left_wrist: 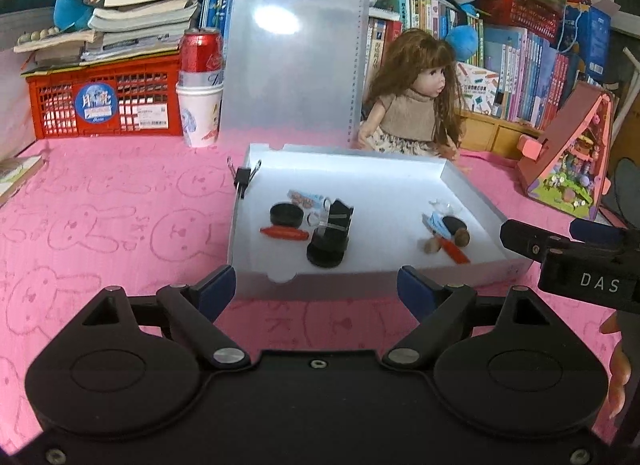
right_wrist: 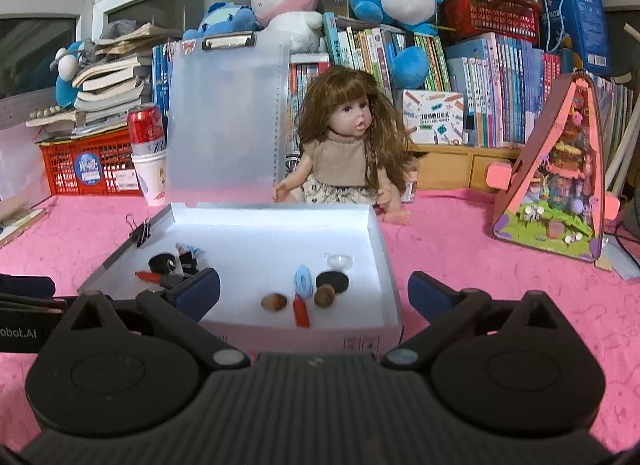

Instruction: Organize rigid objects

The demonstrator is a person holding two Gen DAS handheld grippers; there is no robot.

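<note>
White plastic tray on a pink cloth, holding two clusters of small rigid objects, both grippers hanging just in front of its near wall.

In the tray's left part lie two black discs, one red crayon-like stick, one black binder clip with silver handles and a small printed packet; a second binder clip grips the tray's left wall. In its right part sit two brown nuts, one red stick, one blue loop, one black disc and one clear piece. The left gripper stands spread and empty. The right gripper has its jaws spread wide, still opening, with nothing between them. One doll sits behind the tray.
</note>
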